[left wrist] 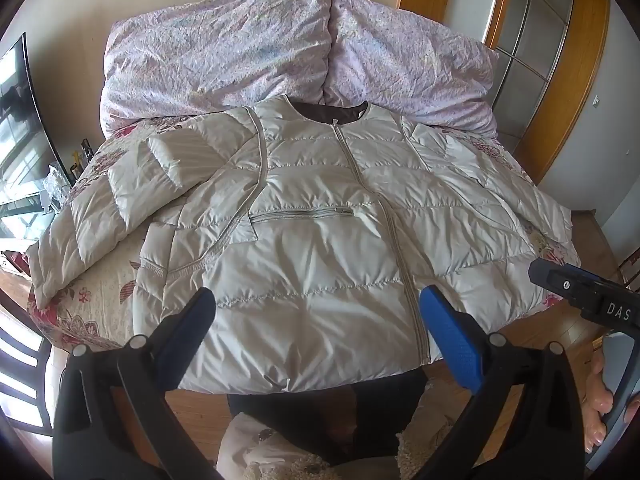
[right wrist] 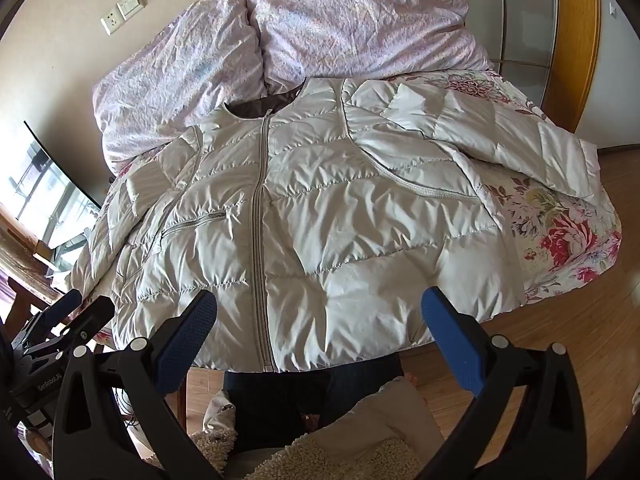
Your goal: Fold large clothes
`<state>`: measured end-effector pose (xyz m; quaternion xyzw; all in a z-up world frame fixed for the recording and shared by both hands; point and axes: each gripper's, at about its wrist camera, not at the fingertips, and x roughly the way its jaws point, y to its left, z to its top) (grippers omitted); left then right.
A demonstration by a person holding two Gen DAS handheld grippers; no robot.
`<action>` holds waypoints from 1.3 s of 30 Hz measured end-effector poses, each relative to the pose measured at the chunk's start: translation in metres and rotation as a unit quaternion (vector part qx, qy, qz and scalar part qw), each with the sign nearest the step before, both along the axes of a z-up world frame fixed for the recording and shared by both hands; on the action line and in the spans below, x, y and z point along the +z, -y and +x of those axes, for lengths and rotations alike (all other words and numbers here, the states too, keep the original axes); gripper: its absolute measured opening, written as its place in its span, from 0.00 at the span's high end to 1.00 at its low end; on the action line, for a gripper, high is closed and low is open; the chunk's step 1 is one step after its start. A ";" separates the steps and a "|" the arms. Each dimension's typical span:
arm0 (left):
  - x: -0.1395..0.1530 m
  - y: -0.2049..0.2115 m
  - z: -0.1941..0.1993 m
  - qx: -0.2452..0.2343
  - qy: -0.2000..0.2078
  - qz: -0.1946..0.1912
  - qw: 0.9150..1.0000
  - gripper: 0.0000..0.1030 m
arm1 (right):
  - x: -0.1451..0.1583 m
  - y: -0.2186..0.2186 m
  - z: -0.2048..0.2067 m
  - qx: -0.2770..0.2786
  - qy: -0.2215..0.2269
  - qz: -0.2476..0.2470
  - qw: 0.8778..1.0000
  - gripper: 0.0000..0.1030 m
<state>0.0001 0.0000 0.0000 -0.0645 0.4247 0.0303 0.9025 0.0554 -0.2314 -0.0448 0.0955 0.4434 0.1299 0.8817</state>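
A large white quilted down jacket (left wrist: 320, 240) lies front-up and zipped on the bed, collar toward the pillows, hem at the near edge. It also shows in the right wrist view (right wrist: 320, 232). Its left sleeve (left wrist: 120, 196) lies bent out to the left; its right sleeve (right wrist: 500, 140) stretches out to the right. My left gripper (left wrist: 316, 312) is open and empty, held above the hem. My right gripper (right wrist: 318, 316) is open and empty, also above the hem. The right gripper's body (left wrist: 584, 292) shows at the right edge of the left wrist view.
A floral bedspread (right wrist: 560, 232) covers the bed. Two pink crumpled pillows (left wrist: 224, 48) lie at the head. A screen (left wrist: 20, 132) stands at the left. Wooden floor (right wrist: 560, 340) and a wood-framed door (left wrist: 560, 60) are at the right. The person's dark-clothed legs (left wrist: 340, 420) are below.
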 end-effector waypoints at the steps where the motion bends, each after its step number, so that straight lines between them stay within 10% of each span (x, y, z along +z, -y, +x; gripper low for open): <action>1: 0.000 0.000 0.000 0.000 0.000 0.001 1.000 0.02 | 0.000 0.000 0.000 0.000 0.000 0.000 1.000 0.01; 24: 0.000 0.000 0.000 0.002 0.000 0.001 1.000 0.02 | -0.001 0.001 0.007 -0.006 0.000 0.001 1.000 0.01; 39: -0.028 -0.029 0.041 0.028 -0.029 0.011 0.999 0.02 | -0.051 0.149 0.076 -0.232 0.028 0.109 0.966 0.01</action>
